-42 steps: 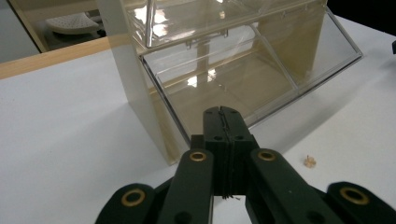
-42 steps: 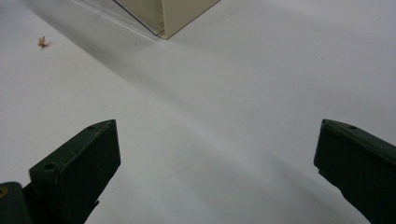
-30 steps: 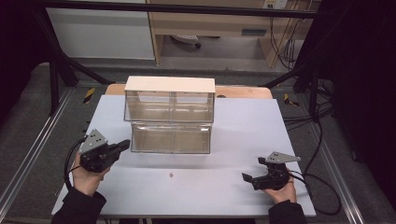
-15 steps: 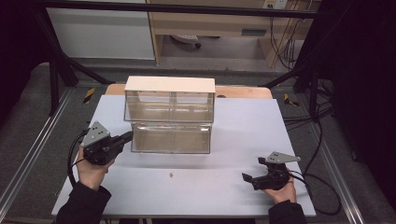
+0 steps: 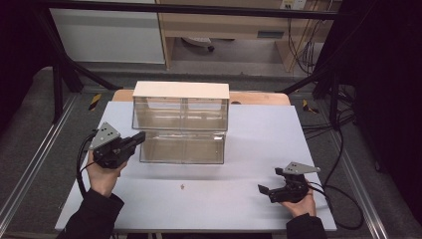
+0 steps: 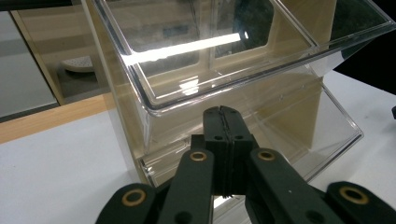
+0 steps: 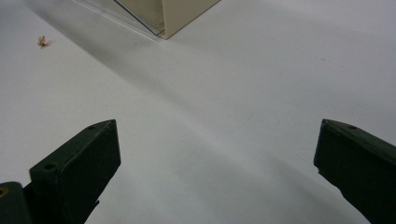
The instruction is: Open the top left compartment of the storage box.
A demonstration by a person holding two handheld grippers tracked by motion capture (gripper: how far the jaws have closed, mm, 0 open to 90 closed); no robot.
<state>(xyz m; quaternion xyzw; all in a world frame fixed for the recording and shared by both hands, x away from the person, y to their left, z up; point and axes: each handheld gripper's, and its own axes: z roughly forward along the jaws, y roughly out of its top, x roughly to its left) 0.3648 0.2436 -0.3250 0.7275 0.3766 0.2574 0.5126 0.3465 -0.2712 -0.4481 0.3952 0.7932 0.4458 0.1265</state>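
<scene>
- The left tool [image 5: 135, 140] has come up and in toward the clear storage unit [image 5: 180, 122] over the last second; a second ago it sat lower and farther out from the unit's left end, and now its tip is just beside the lower bin [image 5: 181, 148].
- Its jaws are clenched tight together with nothing between them, as the left gripper view shows [image 6: 223, 140].
- Judged from that, the work in hand is the unit's tilt-out bins, and the closed tip looks set to nudge or hook a bin rather than grasp it.
- Relative to the left tool, the lower bin lies straight ahead of and just below the tip; the upper bin [image 6: 224, 51], tilted open, hangs above and beyond it. Whether the tip touches the plastic yet cannot be told.
- The right tool [image 5: 271, 191] has kept its place near the table's [image 5: 259, 129] front edge, jaws spread wide and empty [image 7: 217, 154].
- From the right tool, the unit is well apart, its corner [image 7: 163, 18] ahead and to the left; a small crumb [image 7: 43, 41] lies farther left on the table.
</scene>
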